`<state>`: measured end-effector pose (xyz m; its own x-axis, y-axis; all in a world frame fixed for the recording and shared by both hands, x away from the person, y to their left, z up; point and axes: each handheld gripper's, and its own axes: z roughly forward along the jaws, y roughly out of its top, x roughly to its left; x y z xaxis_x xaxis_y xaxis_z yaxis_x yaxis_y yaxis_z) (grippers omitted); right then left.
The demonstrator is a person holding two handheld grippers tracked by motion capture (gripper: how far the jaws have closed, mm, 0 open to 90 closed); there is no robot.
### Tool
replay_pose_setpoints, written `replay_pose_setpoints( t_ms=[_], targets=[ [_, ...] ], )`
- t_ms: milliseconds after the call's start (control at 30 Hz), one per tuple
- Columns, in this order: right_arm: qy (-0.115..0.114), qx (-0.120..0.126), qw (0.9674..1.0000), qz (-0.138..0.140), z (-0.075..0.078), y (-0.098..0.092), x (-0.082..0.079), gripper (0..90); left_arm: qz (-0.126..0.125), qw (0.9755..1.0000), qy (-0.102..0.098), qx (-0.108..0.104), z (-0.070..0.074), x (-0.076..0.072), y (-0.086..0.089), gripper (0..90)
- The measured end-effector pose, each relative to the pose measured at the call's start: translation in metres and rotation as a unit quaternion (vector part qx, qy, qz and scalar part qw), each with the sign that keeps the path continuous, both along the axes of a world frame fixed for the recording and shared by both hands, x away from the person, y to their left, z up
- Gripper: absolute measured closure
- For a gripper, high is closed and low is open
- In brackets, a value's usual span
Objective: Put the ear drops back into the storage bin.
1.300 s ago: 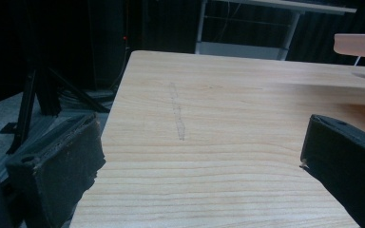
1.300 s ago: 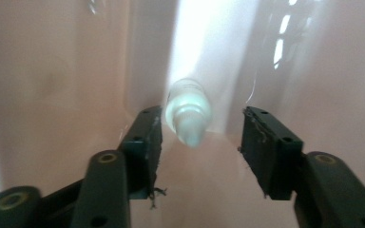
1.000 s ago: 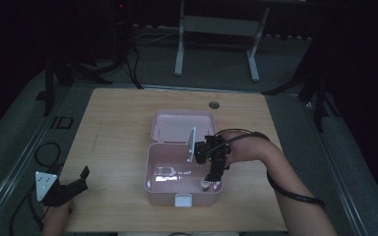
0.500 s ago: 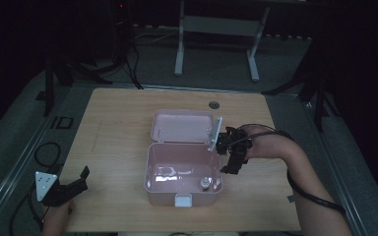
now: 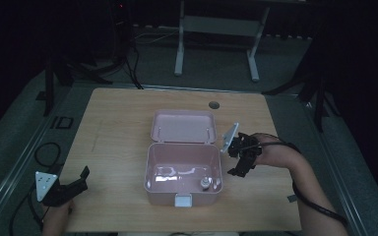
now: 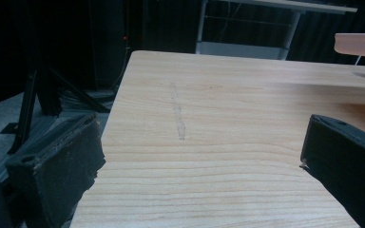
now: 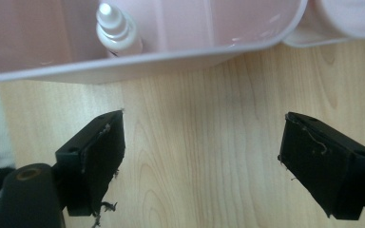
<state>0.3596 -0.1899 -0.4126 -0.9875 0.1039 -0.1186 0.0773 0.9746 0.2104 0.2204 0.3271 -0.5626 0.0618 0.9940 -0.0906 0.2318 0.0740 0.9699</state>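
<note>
Hovering just right of the pink box (image 5: 183, 167) rim, right gripper (image 7: 202, 159) jaws gape wide over bare table (image 5: 113, 128).

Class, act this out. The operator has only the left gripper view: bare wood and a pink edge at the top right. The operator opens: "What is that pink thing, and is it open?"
Observer: It is a pink box, open, with its lid swung back behind it.
Operator: Is anything inside?
Observer: One small white bottle, upright near the front right corner.
Operator: Where is the right gripper?
Observer: The right gripper is over the table, just right of the box. Its fingers are wide apart and hold nothing.
</note>
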Motion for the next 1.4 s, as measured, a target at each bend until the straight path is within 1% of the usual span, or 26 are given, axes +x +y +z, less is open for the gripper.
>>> replay_pose_setpoints(
  t_ms=[33,133,233,367,433,500,533,633,767,833,900,1000,1100,1200,1267,1300,1333,1367,1400],
  targets=[
    [0.002,0.007,1.0,-0.005,-0.005,-0.003,0.0,14.9,0.0,1.0,0.0,0.0,0.0,0.0,0.0,0.5],
    [-0.004,0.015,0.9997,-0.016,-0.015,-0.009,0.002,14.9,0.0,1.0,0.0,0.0,0.0,0.0,0.0,0.5],
    [-0.009,0.03,0.9989,-0.036,-0.027,-0.017,0.003,14.9,0.0,1.0,0.001,0.0,0.0,0.0,0.0,0.5],
    [-0.01,0.034,0.9979,-0.055,-0.042,-0.025,0.003,14.9,0.0,1.0,0.0,0.0,0.0,0.0,0.0,0.4],
    [-0.012,0.039,0.997,-0.066,-0.051,-0.03,0.004,14.9,0.0,1.0,0.0,0.0,0.0,0.0,0.0,0.5],
    [-0.014,0.042,0.9966,-0.07,-0.054,-0.032,0.004,14.9,0.0,1.0,0.001,0.0,0.0,0.0,0.0,0.5],
    [-0.022,0.048,0.9952,-0.082,-0.062,-0.036,0.004,14.9,0.0,1.0,0.001,0.0,0.0,0.0,0.0,0.5],
    [-0.036,0.061,0.992,-0.104,-0.071,-0.043,0.006,14.9,0.0,1.0,0.001,0.0,0.0,0.0,0.0,0.5],
    [-0.046,0.083,0.987,-0.13,-0.081,-0.05,0.007,14.9,0.0,1.0,0.001,-0.001,0.0,0.0,0.0,0.5],
    [-0.053,0.091,0.9842,-0.143,-0.086,-0.053,0.007,14.8,0.0,1.0,0.001,-0.001,0.0,0.0,0.0,0.5],
    [-0.064,0.1,0.9803,-0.158,-0.09,-0.056,0.006,14.8,0.0,1.0,0.001,-0.001,0.0,0.0,0.0,0.5],
    [-0.068,0.114,0.9748,-0.179,-0.097,-0.062,0.006,14.0,0.001,1.0,0.0,-0.001,0.0,0.0,0.0,0.5],
    [-0.074,0.123,0.9699,-0.197,-0.103,-0.067,0.005,14.0,0.0,1.0,0.0,-0.001,0.0,0.0,0.0,0.5],
    [-0.077,0.142,0.9629,-0.216,-0.108,-0.073,0.003,13.9,0.0,1.0,0.001,-0.001,0.0,0.0,0.0,0.5],
    [-0.088,0.157,0.9567,-0.229,-0.112,-0.076,0.001,13.9,0.0,1.0,0.0,0.0,0.0,0.0,0.0,0.5],
    [-0.088,0.157,0.9567,-0.229,-0.112,-0.076,0.001,13.9,0.0,1.0,0.0,0.0,0.0,0.0,0.0,0.5],
    [-0.101,0.175,0.9473,-0.249,-0.116,-0.081,-0.002,14.0,0.0,1.0,0.0,0.0,0.0,0.0,0.0,0.4],
    [-0.104,0.18,0.9455,-0.251,-0.117,-0.082,-0.003,13.9,0.0,1.0,0.0,0.0,0.0,0.0,0.0,0.5],
    [-0.108,0.188,0.9416,-0.258,-0.118,-0.084,-0.003,14.0,0.001,1.0,0.0,0.0,0.0,0.0,0.0,0.5]
  ],
)
